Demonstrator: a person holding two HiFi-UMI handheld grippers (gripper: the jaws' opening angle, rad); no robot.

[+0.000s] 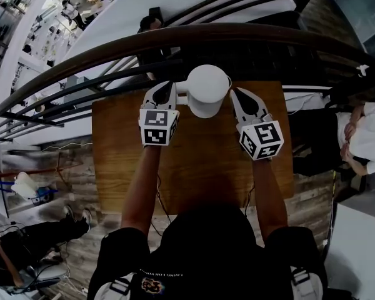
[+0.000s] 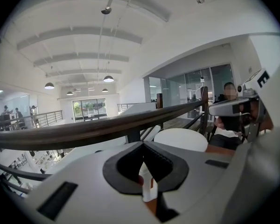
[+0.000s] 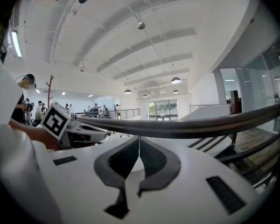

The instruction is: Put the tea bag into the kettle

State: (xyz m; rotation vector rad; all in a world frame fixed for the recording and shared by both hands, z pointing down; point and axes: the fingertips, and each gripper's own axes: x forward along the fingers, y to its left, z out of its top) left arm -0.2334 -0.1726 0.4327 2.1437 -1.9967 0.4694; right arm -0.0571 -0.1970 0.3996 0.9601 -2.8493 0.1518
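Upper centre of head view, on wooden table (image 1: pixel 194 167): white kettle (image 1: pixel 207 91) | left gripper (image 1: pixel 164 91) just left of it, fingers pinched on small white tea bag (image 2: pixel 146 183) | right gripper (image 1: pixel 240 97) just right of kettle, fingers closed together, empty.

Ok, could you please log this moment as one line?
left claw: shut on tea bag | right claw: shut, empty | kettle: upright on table, between claws | tea bag: not yet in kettle

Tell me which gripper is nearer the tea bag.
Left. The left gripper has the tea bag pinched in its fingers, left of the kettle; the right gripper sits on the kettle's other side.
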